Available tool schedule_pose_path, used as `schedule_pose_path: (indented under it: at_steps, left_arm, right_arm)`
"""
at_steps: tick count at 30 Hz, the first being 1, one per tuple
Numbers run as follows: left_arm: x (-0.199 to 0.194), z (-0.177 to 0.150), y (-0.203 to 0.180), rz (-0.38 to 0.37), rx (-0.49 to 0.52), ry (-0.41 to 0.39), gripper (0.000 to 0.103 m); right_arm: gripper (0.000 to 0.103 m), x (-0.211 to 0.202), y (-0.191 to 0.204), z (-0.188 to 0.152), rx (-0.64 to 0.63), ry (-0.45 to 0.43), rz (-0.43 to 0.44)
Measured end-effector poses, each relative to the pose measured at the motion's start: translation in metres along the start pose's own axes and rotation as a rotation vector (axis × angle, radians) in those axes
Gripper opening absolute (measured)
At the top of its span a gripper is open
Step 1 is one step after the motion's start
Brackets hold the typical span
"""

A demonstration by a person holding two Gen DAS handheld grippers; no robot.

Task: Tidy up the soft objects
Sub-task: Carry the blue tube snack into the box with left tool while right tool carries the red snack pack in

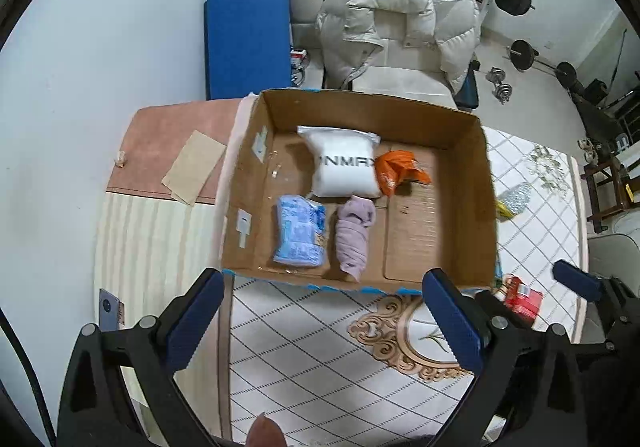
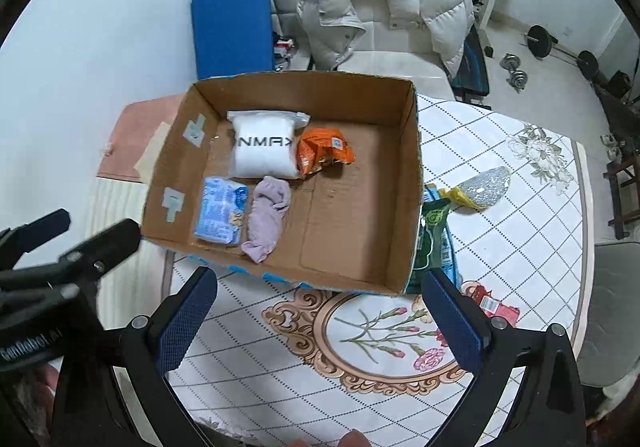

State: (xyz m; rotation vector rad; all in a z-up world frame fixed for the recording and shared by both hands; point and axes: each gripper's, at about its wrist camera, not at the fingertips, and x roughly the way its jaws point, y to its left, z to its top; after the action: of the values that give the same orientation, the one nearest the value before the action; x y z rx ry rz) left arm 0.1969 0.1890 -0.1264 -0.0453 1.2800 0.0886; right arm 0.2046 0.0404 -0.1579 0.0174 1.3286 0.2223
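An open cardboard box (image 1: 460, 151) (image 2: 404, 183) stands on the table. Inside lie a white pillow pack (image 1: 345, 167) (image 2: 264, 151), an orange packet (image 1: 400, 171) (image 2: 324, 151), a blue packet (image 1: 299, 231) (image 2: 220, 209) and a rolled lilac cloth (image 1: 354, 233) (image 2: 268, 215). My left gripper (image 1: 324, 319) is open and empty, hovering before the box's near wall. My right gripper (image 2: 320, 319) is open and empty, also before the near wall. The right gripper's fingers (image 1: 576, 279) show at the right of the left wrist view.
A green packet (image 2: 434, 239), a silver-and-yellow packet (image 2: 480, 189) and a red packet (image 2: 496, 305) (image 1: 524, 297) lie on the patterned tablecloth (image 2: 320, 387) right of the box. A cardboard piece (image 1: 194, 167) lies on a pink mat to the left. A chair with a white jacket (image 1: 400, 19) stands behind.
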Motion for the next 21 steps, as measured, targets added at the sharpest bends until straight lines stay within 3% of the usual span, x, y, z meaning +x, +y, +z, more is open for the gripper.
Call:
schedule_pose_path:
  at_steps: [5,8,10,13,16,21]
  left_arm:
    - [-0.008,0.001,-0.037,-0.001,0.026,-0.021,0.103]
    - [-0.003,0.001,-0.081,-0.012,0.070,-0.001,0.103]
    - [0.016,0.003,-0.123,-0.036,0.109,0.053,0.103]
    - [0.059,0.010,-0.186,-0.025,0.198,0.140,0.103]
    - [0.106,0.018,-0.248,0.038,0.338,0.215,0.100]
    - [0.163,0.022,-0.319,0.146,0.519,0.291,0.088]
  right_arm:
    - [0.103,-0.022,-0.029,-0.013,0.043,-0.030,0.074]
    - [0.103,-0.030,-0.086,-0.029,0.155,-0.030,0.099]
    - [0.103,-0.023,-0.141,-0.044,0.257,-0.005,0.062]
    - [0.103,0.010,-0.218,-0.066,0.391,0.085,-0.007]
    - [0.103,0.055,-0.275,-0.090,0.498,0.187,-0.017]
    - [0.103,0.112,-0.317,-0.114,0.599,0.272,0.017]
